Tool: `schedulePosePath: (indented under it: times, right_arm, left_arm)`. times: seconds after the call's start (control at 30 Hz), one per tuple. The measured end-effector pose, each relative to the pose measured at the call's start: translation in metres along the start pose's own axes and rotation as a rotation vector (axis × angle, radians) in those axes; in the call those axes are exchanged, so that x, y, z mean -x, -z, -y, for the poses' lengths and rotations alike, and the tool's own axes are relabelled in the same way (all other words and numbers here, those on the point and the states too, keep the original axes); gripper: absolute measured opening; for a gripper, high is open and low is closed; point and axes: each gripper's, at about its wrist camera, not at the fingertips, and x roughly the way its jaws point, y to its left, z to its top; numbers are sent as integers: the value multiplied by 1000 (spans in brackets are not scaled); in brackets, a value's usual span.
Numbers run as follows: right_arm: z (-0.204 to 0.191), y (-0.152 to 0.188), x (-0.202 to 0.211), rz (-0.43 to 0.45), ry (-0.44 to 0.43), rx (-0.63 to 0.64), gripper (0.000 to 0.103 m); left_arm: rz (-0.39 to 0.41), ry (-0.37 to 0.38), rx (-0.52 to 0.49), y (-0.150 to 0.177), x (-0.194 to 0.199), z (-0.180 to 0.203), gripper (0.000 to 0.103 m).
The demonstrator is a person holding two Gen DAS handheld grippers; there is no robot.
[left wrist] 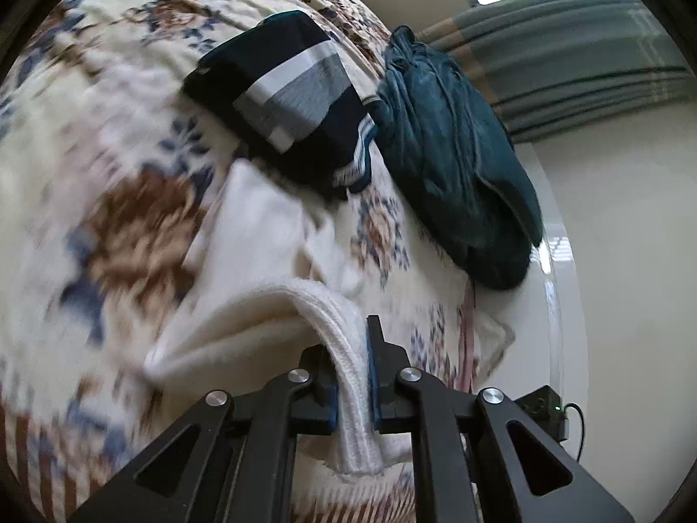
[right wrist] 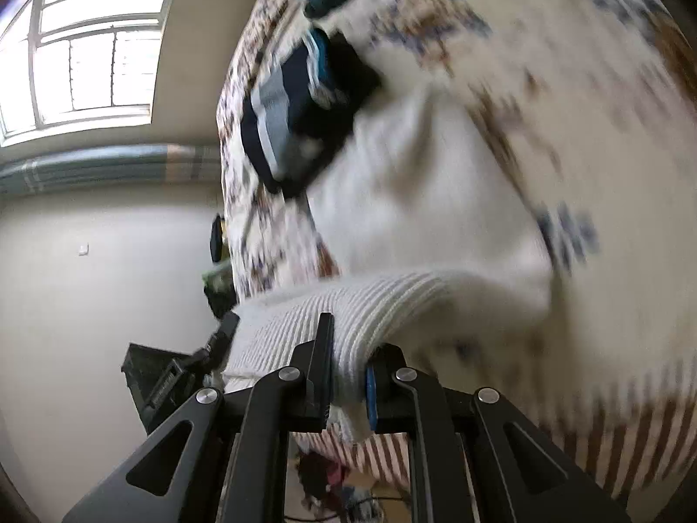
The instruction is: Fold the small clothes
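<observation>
A white knit garment [left wrist: 261, 270] lies on a floral bed cover [left wrist: 109, 87]. My left gripper [left wrist: 350, 348] is shut on its ribbed hem, which hangs between the jaws. In the right wrist view my right gripper [right wrist: 348, 348] is shut on another part of the same white garment [right wrist: 427, 200], on its ribbed edge, with the cloth stretched ahead. Both views are blurred by motion.
A folded navy garment with grey and white stripes [left wrist: 287, 100] lies beyond the white one; it also shows in the right wrist view [right wrist: 296, 113]. A crumpled teal garment [left wrist: 453, 157] lies beside it near the bed edge. A curtain [left wrist: 588, 52], a window [right wrist: 87, 52] and walls surround the bed.
</observation>
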Motion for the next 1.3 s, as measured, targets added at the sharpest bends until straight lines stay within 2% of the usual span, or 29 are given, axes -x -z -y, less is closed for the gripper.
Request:
schedulePosePath:
  times: [0.1, 0.23, 0.3, 0.33, 0.37, 0.4, 0.43, 0.47, 0.5, 0.53, 0.63, 0.87, 0.9, 0.93, 0.97, 1.0, 1.07, 1.2, 1.3]
  right_arm:
    - [-13, -69, -15, 45, -3, -18, 12]
    - [-9, -145, -38, 62, 8, -35, 12]
    - [-3, -177, -58, 42, 42, -36, 17]
    - [1, -188, -65, 31, 57, -38, 17]
    - [6, -199, -74, 21, 77, -33, 31]
    - [9, -208, -81, 7, 90, -27, 50]
    - [13, -211, -84, 5, 92, -23, 57]
    - [16, -214, -84, 9, 82, -15, 62]
    - [18, -217, -82, 12, 76, -2, 62]
    - [19, -217, -78, 14, 85, 8, 62]
    - [25, -217, -68, 31, 130, 21, 62]
    - [28, -218, -96, -21, 266, 123, 61]
    - [27, -219, -100, -29, 279, 133, 60]
    - [27, -219, -106, -38, 294, 147, 57]
    - [26, -219, -113, -49, 313, 162, 46]
    - [26, -219, -118, -61, 333, 176, 26]
    - [23, -216, -124, -64, 390, 218, 9]
    - [13, -209, -104, 26, 409, 262, 6]
    - [11, -208, -89, 80, 410, 252, 4]
  left_arm:
    - [2, 6, 43, -36, -34, -6, 8]
    - [-6, 2, 126, -82, -84, -24, 11]
    - [-14, 17, 192, -95, -100, -40, 20]
    - [-7, 39, 241, -102, -106, -50, 31]
    - [5, 57, 268, -104, -106, -56, 45]
    - [26, 77, 293, -106, -103, -61, 51]
    - [45, 93, 308, -109, -98, -65, 60]
    - [54, 100, 313, -109, -93, -67, 61]
    - [63, 98, 306, -110, -87, -69, 61]
    - [67, 82, 281, -110, -83, -67, 61]
    - [25, -106, 65, -110, -83, -49, 61]
    - [-166, -320, -322, -111, -152, -16, 61]
    - [-187, -347, -366, -109, -160, -12, 59]
    - [-199, -368, -404, -108, -168, -11, 52]
    - [-203, -380, -436, -106, -173, -11, 13]
    - [-213, -404, -458, -104, -176, -13, 4]
    - [-180, -400, -471, -106, -168, -16, 3]
    - [-63, -387, -418, -119, -126, -27, 3]
    - [-45, -386, -325, -133, -116, -50, 3]
